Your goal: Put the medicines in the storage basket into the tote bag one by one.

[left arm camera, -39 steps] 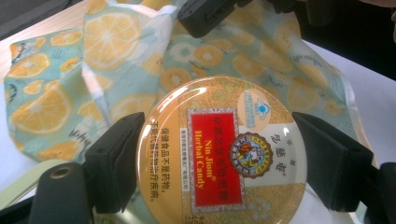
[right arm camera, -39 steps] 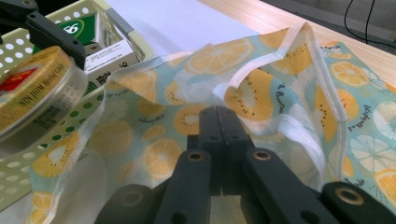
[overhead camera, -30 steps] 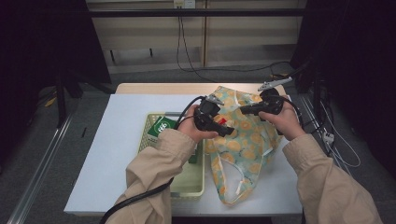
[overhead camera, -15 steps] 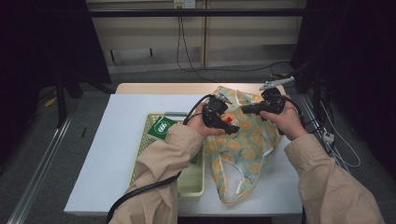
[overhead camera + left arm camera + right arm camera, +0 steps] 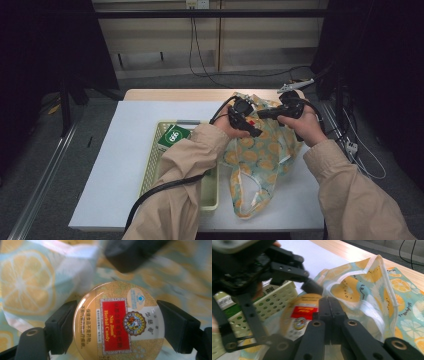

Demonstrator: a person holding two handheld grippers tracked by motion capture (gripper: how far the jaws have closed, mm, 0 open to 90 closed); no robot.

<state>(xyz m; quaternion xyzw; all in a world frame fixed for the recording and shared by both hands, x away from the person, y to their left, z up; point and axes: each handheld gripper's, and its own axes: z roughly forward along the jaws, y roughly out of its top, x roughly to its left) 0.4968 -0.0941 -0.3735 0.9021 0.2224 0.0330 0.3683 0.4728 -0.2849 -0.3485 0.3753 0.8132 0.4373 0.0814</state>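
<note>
A person at a white desk works two hand-held grippers over a fruit-print fabric bag. The left gripper holds a round candy tin by its rim, the two fingers set wide and pressing on opposite sides of it. The tin hangs just above the bag's open mouth, beside a pale plastic basket that holds a green box. Being round, the tin has no long axis; its flat printed lid faces the left gripper's camera, with the red label's lettering running sideways. The right gripper has its fingers closed together on the bag's white-trimmed edge.
</note>
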